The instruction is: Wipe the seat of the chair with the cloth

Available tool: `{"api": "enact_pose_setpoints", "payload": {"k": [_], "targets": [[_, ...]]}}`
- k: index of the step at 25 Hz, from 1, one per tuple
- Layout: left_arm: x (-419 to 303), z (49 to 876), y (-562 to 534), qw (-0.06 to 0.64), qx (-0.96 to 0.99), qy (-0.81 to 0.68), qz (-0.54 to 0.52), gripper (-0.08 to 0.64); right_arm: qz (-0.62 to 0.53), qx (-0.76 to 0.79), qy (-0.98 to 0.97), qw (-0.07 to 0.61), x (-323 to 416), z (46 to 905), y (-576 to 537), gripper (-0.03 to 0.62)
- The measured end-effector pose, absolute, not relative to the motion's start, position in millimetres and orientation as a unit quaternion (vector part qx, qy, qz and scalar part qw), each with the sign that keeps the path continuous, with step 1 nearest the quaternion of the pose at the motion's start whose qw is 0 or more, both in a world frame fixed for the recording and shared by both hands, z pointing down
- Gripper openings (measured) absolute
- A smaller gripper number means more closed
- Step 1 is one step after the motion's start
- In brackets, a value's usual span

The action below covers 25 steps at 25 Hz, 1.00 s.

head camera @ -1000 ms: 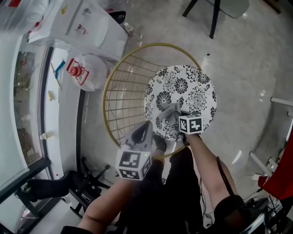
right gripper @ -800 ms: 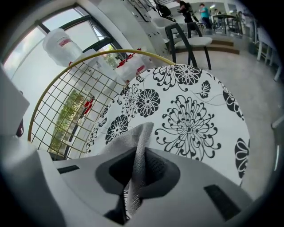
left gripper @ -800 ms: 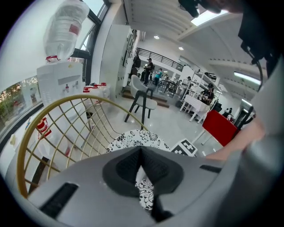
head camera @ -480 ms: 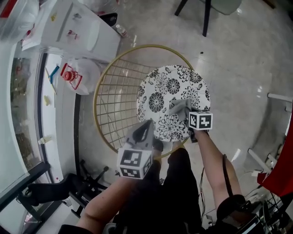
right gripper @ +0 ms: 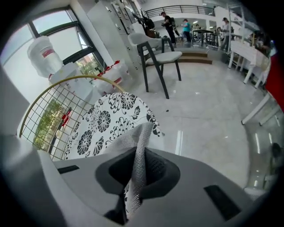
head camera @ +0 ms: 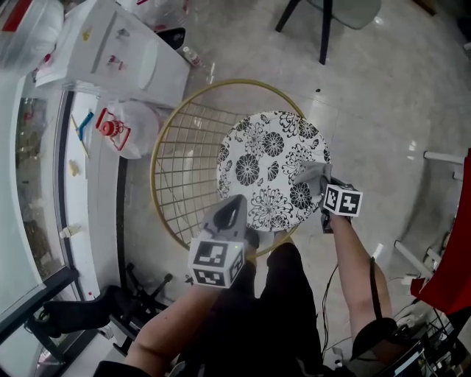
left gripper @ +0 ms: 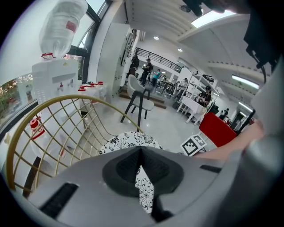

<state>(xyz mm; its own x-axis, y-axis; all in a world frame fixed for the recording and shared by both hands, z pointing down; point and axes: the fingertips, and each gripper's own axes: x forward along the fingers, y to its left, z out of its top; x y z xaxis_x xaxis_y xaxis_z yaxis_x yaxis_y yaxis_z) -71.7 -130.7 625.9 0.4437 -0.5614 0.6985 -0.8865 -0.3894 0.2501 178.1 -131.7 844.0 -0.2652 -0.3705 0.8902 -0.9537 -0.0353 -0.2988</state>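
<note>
The chair has a gold wire back (head camera: 184, 158) and a round seat (head camera: 268, 166) with a black-and-white flower print. My right gripper (head camera: 322, 185) is at the seat's right edge, shut on a grey cloth (head camera: 311, 174) that lies against the seat there. In the right gripper view the cloth (right gripper: 138, 146) runs up between the jaws and folds over toward the seat (right gripper: 104, 122). My left gripper (head camera: 235, 206) hovers over the seat's near left edge, jaws together with nothing in them. In the left gripper view the seat (left gripper: 128, 141) lies just beyond the left gripper (left gripper: 141, 154).
A white water dispenser (head camera: 125, 48) and a plastic bag (head camera: 129, 125) stand left of the chair by the window wall. A dark-legged chair (head camera: 331, 18) is at the far side, a red object (head camera: 450, 272) at the right, a black wheeled base (head camera: 103, 309) near left.
My right gripper has dragged the cloth rightward, from the seat's near middle to its right edge. The left gripper has stayed in place.
</note>
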Motion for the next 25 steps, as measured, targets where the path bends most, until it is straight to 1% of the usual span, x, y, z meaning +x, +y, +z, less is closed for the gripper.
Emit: {"api": "enact_pose_setpoints", "payload": {"k": [4,7,12,16,21,25], "targets": [[-74.1,619.9,-133.8,0.309,0.793,-0.460,0.254,0.005,0.478,0.548,-0.625,0.283,192.5,820.4,-135.0,0.029],[-81.5,614.4,-135.4,0.309,0.791,-0.467,0.248,0.005,0.459,0.534,-0.660,0.262,170.8,794.4,-147.3,0.029],[-99.7,612.5,-137.4,0.313,0.779,-0.485,0.245,0.005,0.446,0.479,-0.722,0.226,94.2,760.0,-172.3,0.029],[-116.7,612.2,-140.0,0.307,0.769,-0.502,0.248,0.005,0.447,0.417,-0.763,0.212,19.6,747.9,-183.9,0.029],[-136.8,614.4,-142.6,0.310,0.754,-0.524,0.245,0.005,0.465,0.355,-0.785,0.202,-62.6,757.1,-191.0,0.029],[-148.0,618.2,-140.8,0.311,0.747,-0.533,0.247,0.005,0.475,0.326,-0.790,0.210,-103.4,783.0,-196.1,0.029]]}}
